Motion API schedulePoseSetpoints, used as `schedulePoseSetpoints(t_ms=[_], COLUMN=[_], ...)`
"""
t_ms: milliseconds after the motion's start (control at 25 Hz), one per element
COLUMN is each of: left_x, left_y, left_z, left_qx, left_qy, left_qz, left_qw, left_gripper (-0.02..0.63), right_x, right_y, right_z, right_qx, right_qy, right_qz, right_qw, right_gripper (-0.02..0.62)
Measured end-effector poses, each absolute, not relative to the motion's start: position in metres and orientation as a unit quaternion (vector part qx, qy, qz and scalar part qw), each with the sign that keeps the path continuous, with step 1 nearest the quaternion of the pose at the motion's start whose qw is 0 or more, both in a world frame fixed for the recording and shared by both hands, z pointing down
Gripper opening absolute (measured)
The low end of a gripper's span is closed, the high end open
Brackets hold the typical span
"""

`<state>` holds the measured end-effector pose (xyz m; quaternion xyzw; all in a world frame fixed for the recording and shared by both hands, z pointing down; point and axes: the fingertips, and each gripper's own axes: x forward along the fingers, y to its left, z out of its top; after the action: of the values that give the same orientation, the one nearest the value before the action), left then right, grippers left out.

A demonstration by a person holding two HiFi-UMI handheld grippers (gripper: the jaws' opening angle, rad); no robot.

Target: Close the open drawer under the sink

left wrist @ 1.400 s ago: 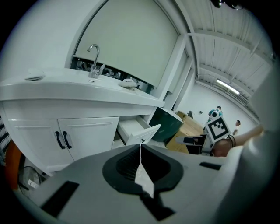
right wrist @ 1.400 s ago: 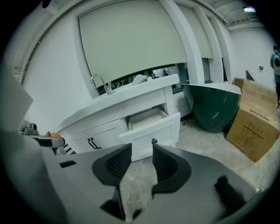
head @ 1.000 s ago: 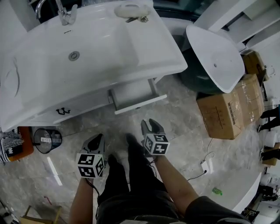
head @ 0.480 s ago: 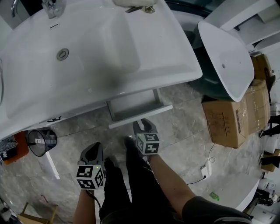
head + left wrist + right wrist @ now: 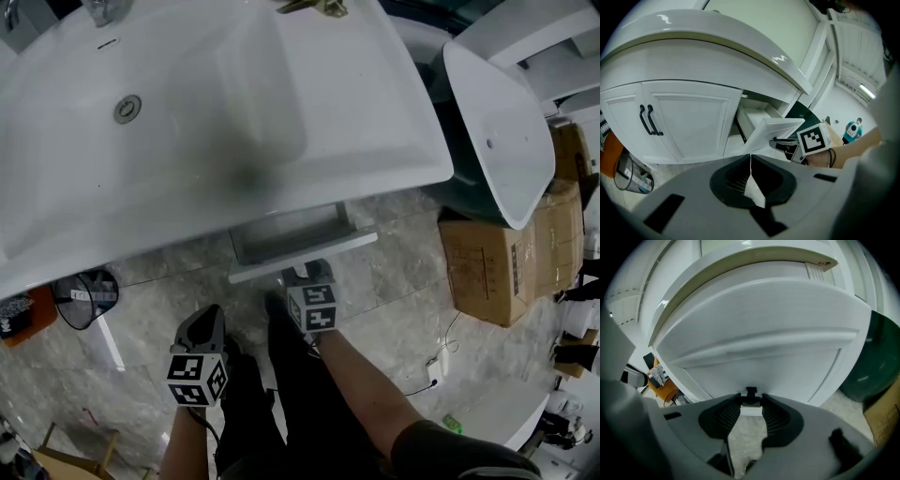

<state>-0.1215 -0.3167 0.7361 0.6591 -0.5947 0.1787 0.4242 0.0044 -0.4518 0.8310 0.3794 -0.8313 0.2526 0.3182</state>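
the drawer (image 5: 300, 246) stands open under the sink (image 5: 216, 122). the right gripper (image 5: 751, 401) is at its front, jaws apart (just narrowed slightly), pinching nothing; the left gripper (image 5: 750, 158) hangs shut and empty.

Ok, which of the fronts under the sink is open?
The drawer right of the two black-handled doors: its front juts out, while both doors sit flush and shut.

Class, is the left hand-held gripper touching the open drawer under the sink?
Apart. The head view shows floor between the left hand-held gripper and the open drawer; the gripper hangs well short of it.
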Motion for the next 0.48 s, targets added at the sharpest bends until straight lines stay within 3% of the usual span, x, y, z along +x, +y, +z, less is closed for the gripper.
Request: schedulePoseSetpoints(t_ms=[480], left_x=[-0.131], left_y=[-0.338], left_z=[0.739], left_qx=[0.65], left_qy=[-0.61], left_qz=[0.168], left_qw=[0.42], left_gripper=[0.015], right_x=[-0.023], right_y=[-0.498], right_z=[0.828], right_qx=[0.374], right_qy=[-0.834], right_qz=[0.26], right_qw=[0.311], right_gripper=[0.15])
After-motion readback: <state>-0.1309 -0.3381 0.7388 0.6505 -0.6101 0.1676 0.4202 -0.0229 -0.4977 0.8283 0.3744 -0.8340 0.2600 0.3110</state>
